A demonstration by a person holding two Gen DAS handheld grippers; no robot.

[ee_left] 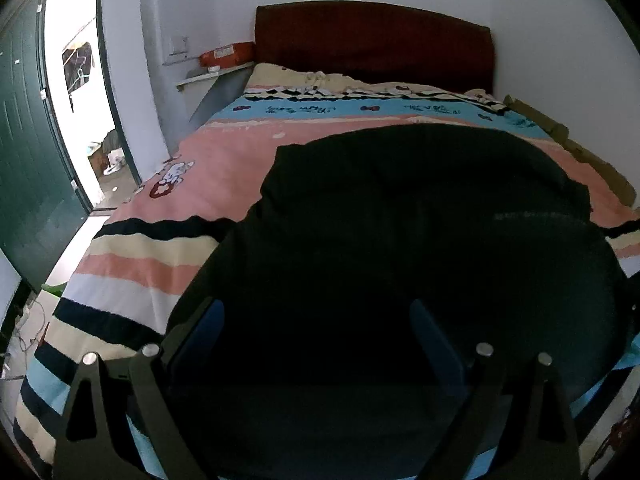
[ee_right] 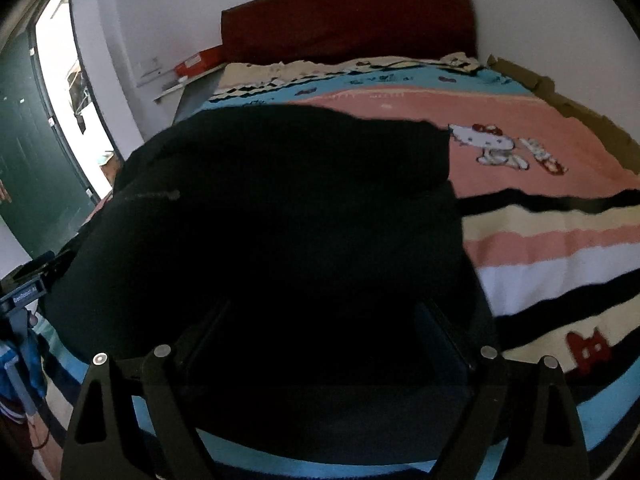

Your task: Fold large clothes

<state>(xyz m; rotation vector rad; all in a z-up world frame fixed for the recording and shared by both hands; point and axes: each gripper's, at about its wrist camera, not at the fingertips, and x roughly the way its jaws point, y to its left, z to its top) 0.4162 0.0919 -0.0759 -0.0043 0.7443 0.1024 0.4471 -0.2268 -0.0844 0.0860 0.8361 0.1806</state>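
Note:
A large black garment (ee_left: 400, 240) lies spread on the bed's striped pink, cream and blue bedspread (ee_left: 132, 264). It also fills the middle of the right wrist view (ee_right: 280, 216). My left gripper (ee_left: 316, 320) hovers just above the garment's near edge with its jaws wide apart and nothing between them. My right gripper (ee_right: 324, 320) hovers the same way over the near edge, jaws wide apart and empty. The garment's folds are too dark to make out.
A dark red headboard (ee_left: 372, 40) stands against the white wall. A shelf with an orange box (ee_left: 226, 54) is at the bed's far left. A green door (ee_left: 28, 160) stands open on the left. Cardboard (ee_right: 568, 104) lines the bed's right side.

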